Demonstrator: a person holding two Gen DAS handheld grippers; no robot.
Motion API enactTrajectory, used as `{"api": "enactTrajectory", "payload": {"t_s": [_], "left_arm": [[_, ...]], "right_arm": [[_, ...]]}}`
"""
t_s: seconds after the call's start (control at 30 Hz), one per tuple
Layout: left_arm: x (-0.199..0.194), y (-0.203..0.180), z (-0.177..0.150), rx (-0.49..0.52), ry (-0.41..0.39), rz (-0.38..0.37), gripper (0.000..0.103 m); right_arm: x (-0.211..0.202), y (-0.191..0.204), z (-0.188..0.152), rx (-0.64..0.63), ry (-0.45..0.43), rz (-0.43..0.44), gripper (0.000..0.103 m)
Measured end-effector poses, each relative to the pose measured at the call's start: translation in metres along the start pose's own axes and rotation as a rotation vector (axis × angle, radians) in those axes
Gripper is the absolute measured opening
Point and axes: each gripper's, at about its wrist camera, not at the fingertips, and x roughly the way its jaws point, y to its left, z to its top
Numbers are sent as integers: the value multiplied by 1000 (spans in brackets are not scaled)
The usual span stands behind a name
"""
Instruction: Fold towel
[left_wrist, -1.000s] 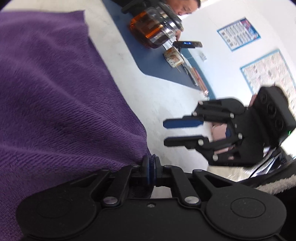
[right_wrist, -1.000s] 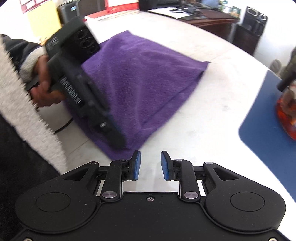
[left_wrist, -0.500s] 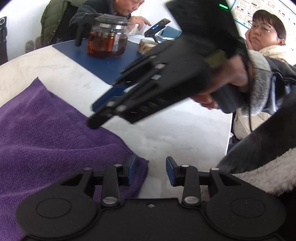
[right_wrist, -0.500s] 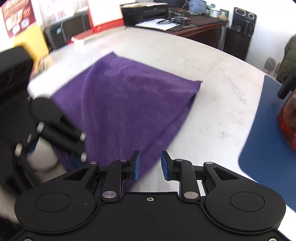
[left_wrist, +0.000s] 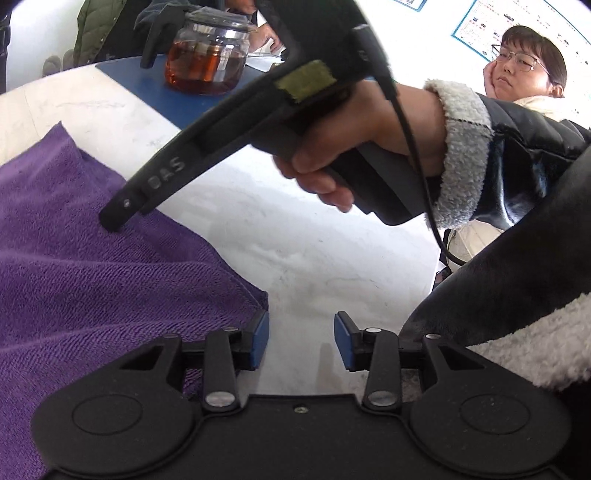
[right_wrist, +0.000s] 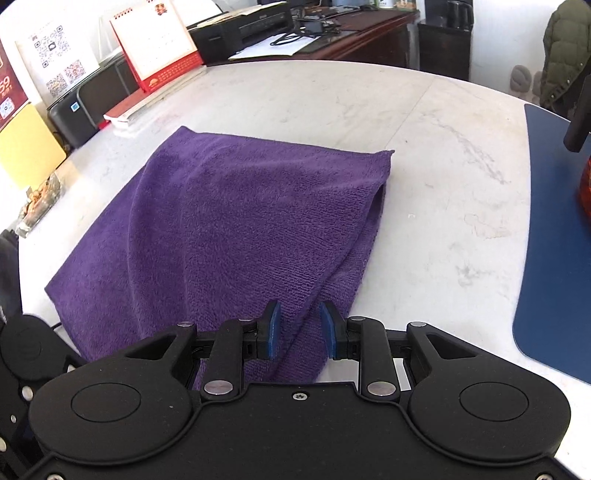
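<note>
Working grippers: we see our left gripper (left_wrist: 301, 339) with jaws parted and empty, the towel corner just beside its left pad; our right gripper (right_wrist: 298, 334) straddles a raised ridge of cloth, pads not pressing it.
Towel (right_wrist: 229, 229): purple, folded over, centre of the white table (right_wrist: 424, 206); we judge it soft, light, limp, best pinched at corners.
Obstacles: blue mat (right_wrist: 554, 266) right; teapot (left_wrist: 205, 61) upper left, fragile, well apart.

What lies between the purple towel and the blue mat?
Only bare white table separates the towel from the mat; the right wrist view shows it.
</note>
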Motion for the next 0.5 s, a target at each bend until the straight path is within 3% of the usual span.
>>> {"api": "enactTrajectory", "payload": {"t_s": [0.17, 0.33, 0.5], "left_arm": [[1, -3, 4, 24, -11, 21, 36], [-24, 0, 6, 44, -69, 109, 36], [-58, 35, -15, -115, -103, 245, 37]], "right_arm": [[6, 10, 6, -64, 13, -32, 24], [8, 24, 6, -181, 28, -75, 23], [5, 22, 4, -182, 30, -58, 9]]}}
